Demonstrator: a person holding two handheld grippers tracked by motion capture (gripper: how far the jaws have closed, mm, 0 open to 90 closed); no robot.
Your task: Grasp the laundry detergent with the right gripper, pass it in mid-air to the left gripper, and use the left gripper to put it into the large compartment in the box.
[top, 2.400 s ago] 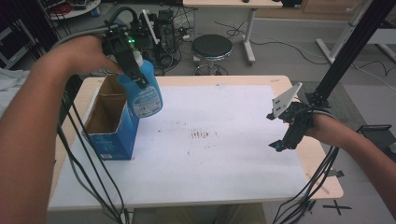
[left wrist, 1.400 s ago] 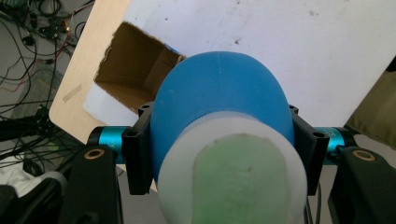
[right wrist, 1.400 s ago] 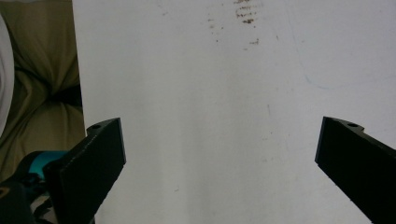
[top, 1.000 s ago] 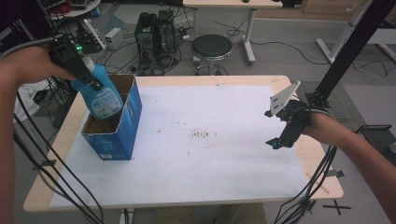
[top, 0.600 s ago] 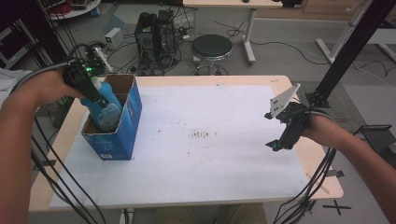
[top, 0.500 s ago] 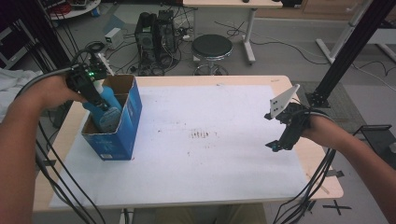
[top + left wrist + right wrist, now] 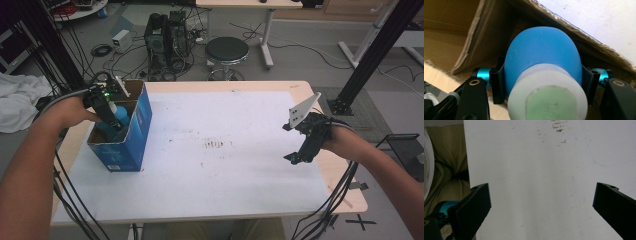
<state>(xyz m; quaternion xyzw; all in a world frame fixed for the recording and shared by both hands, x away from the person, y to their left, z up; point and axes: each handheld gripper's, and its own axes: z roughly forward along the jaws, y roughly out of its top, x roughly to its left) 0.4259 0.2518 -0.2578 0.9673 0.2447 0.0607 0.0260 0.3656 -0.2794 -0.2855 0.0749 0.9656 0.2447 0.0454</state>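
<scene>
Since the earlier frames the left claw (image 7: pixel 114 121) had carried the blue bottle (image 7: pixel 119 114) from above the surface down into the open blue cardboard box (image 7: pixel 135 135), and now sat lower inside it than half a second before. Its jaws were pinching the bottle just below the white cap (image 7: pixel 546 95), one pad on each side of the blue body. The right claw (image 7: pixel 300 152) had hardly shifted, hovering at about 3 o'clock on the surface (image 7: pixel 225 175) with its jaws spread wide and nothing between them.

The box stood at about 9 o'clock, near the left edge of the surface, its brown flaps raised close around the bottle, so room inside was tight. From the box across to the right claw the white top lay open, marked only by small brown stains near the centre.

White print on the front of the box was too small to read.
</scene>
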